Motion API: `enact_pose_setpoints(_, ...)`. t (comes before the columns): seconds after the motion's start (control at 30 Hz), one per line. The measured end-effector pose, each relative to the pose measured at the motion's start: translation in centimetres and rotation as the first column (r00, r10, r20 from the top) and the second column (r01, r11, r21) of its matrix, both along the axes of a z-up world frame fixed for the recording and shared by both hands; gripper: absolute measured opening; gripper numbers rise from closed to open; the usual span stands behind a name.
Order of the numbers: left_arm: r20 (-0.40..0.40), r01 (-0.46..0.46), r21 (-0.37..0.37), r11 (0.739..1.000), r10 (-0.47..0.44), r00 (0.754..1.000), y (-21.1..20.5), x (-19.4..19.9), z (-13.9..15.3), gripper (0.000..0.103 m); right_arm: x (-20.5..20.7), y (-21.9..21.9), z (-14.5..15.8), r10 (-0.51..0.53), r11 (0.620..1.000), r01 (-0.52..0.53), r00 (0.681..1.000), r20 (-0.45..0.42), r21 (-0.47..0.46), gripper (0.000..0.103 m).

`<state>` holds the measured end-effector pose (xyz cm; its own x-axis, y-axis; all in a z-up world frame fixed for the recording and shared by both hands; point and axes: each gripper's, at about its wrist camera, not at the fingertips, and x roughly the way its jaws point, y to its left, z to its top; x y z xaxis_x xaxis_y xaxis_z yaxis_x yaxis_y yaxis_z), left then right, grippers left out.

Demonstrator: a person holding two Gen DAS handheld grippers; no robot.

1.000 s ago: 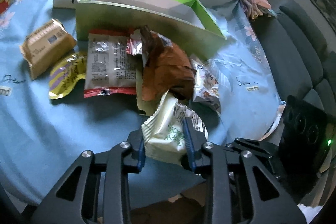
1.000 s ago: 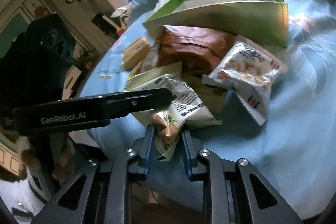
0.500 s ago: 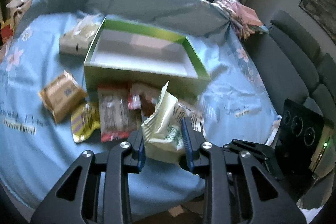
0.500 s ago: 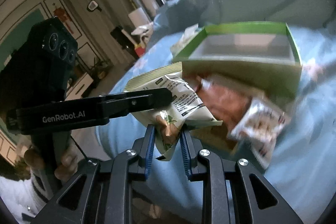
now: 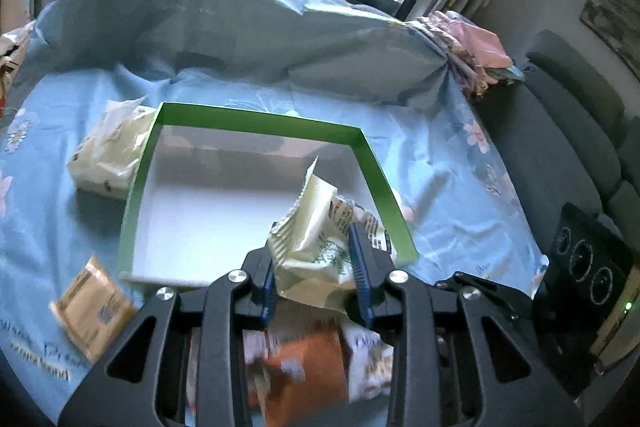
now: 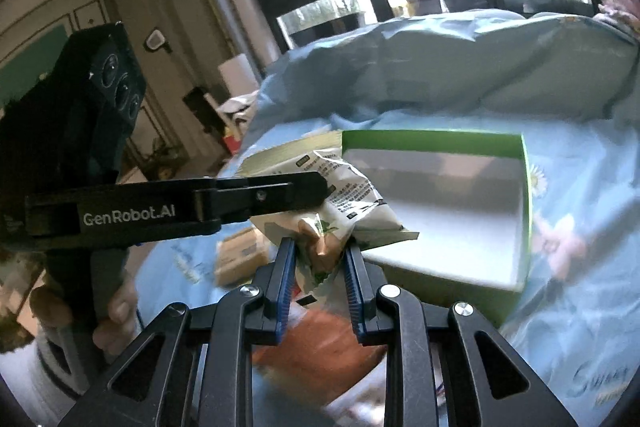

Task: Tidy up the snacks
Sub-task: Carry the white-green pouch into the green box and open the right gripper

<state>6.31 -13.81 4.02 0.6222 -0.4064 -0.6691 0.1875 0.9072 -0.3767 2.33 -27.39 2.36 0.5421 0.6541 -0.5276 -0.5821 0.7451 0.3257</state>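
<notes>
A cream snack packet (image 5: pixel 316 227) with green leaf print hangs in the air, held from both sides. My left gripper (image 5: pixel 312 263) has its blue pads pressed on the packet's lower part, and its jaws are opening slightly. My right gripper (image 6: pixel 319 259) is shut on the packet's crimped end (image 6: pixel 320 247). One of the left gripper's fingers (image 6: pixel 260 195) crosses the right wrist view sideways against the packet. Below and beyond the packet stands the green box (image 5: pixel 256 121) with a bare white floor. The packet hovers over the box's near right corner.
A tan packet (image 5: pixel 92 307) lies left of the box's front. A pale wrapped pack (image 5: pixel 108 159) sits against the box's left wall. Blurred orange and white bags (image 5: pixel 304 371) lie under the grippers. A grey sofa (image 5: pixel 568 131) borders the blue-clothed table at right. A hand (image 6: pixel 116 311) grips the left tool.
Both grippers have lifted the cream packet off the snack pile and carried it forward to the box's near edge. The box's white floor now shows from above.
</notes>
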Motion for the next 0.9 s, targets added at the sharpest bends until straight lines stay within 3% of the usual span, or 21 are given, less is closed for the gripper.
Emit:
enact_pose_setpoints(0.17, -0.056, -0.005, 0.017, 1.0, 0.006, 0.998, -1.0, 4.1, -1.7, 0.033, 4.6, 0.0, -1.5, -0.031, 0.999, 0.029, 0.998, -0.056, -0.029, 0.026)
enact_pose_setpoints(0.53, -0.195, -0.016, 0.021, 1.0, 0.02, 0.981, -1.9, 8.6, -5.3, 0.037, 8.4, -0.7, -4.6, -0.126, 0.989, 0.112, 0.98, -0.155, -0.101, 0.027)
enact_pose_setpoints(0.57, -0.2, -0.022, 0.02, 1.0, 0.026, 0.979, -1.7, 8.7, -5.4, 0.04, 8.5, -0.7, -4.7, -0.13, 0.988, 0.115, 0.979, -0.155, -0.107, 0.027)
enact_pose_setpoints(0.7, -0.189, -0.057, 0.014, 0.998, 0.059, 0.98, -0.9, 8.7, -5.1, 0.067, 8.4, -0.8, -4.3, -0.138, 0.986, 0.124, 0.981, -0.139, -0.109, 0.036)
enact_pose_setpoints(0.83, -0.154, -0.063, 0.062, 0.996, 0.072, 0.985, -1.0, 8.4, -4.0, 0.074, 8.1, -1.2, -3.6, -0.154, 0.985, 0.143, 0.982, -0.113, -0.1, 0.045)
enact_pose_setpoints(0.9, -0.124, -0.07, 0.08, 0.994, 0.079, 0.989, -0.8, 8.0, -3.3, 0.085, 8.0, -1.6, -3.1, -0.172, 0.983, 0.163, 0.98, -0.102, -0.088, 0.057)
